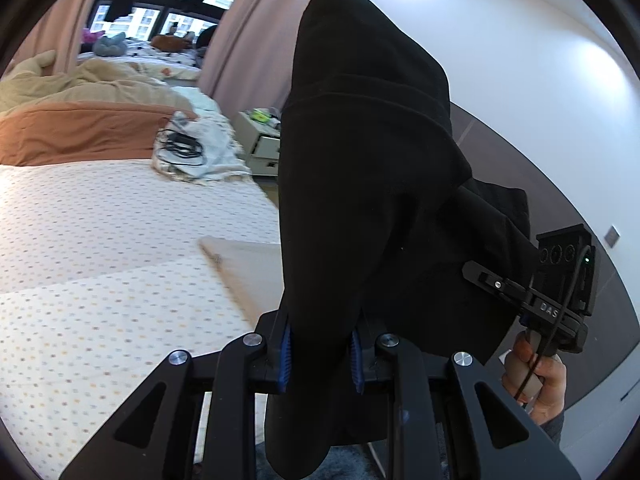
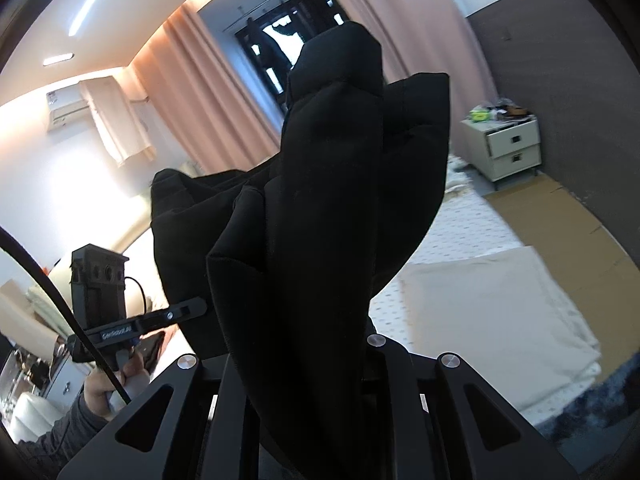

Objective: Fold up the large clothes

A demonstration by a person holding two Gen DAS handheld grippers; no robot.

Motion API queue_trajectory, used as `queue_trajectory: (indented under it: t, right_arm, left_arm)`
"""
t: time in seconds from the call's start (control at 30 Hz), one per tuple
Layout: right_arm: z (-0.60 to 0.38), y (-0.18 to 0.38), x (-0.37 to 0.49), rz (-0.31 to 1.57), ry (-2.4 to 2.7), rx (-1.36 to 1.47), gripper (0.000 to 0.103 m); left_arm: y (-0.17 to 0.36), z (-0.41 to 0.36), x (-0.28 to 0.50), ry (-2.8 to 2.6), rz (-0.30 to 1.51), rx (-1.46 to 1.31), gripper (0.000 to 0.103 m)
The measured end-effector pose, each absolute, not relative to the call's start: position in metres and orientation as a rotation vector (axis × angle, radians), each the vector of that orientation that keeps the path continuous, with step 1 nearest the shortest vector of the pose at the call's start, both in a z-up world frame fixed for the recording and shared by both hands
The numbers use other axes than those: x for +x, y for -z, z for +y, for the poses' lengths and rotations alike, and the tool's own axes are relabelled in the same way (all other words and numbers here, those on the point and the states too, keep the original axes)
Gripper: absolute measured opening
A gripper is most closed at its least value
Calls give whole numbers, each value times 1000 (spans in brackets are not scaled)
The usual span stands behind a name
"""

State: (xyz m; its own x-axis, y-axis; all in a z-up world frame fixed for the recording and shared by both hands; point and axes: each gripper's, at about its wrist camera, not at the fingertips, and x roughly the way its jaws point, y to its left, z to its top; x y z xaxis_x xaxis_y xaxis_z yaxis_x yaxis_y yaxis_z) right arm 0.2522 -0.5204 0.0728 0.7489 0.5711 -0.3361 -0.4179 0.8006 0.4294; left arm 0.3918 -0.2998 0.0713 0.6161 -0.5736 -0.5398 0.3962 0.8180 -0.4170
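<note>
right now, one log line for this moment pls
stage: lift | left claw: shut on garment | right claw: shut on garment | garment: black, bunched, held above bed | fold: not begun

Bed (image 1: 100,216) with dotted sheet carries a beige folded cloth (image 2: 480,320) near, a rust-and-cream duvet (image 1: 80,128) far left, and black cables (image 1: 180,150) on white fabric (image 1: 216,152).

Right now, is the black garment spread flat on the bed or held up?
Held up. The black garment hangs bunched between the shut left gripper and right gripper, above the bed.
</note>
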Motion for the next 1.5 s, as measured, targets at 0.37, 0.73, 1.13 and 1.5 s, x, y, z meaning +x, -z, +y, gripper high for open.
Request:
queue_trajectory:
  t: [0.37, 0.73, 1.13, 1.5]
  right_arm:
    - [-548, -67, 231, 486, -419, 329, 12]
    - [-527, -44, 284, 570, -307, 344, 12]
    - [-496, -25, 359, 673, -241, 356, 11]
    - [-525, 14, 406, 784, -193, 590, 19]
  left_arm:
    - [-63, -377, 410, 684, 777, -272, 24]
    - [-9, -398, 490, 744, 904, -331, 23]
    - [53, -380, 576, 720, 993, -397, 24]
    - [140, -366, 636, 611, 1122, -572, 24]
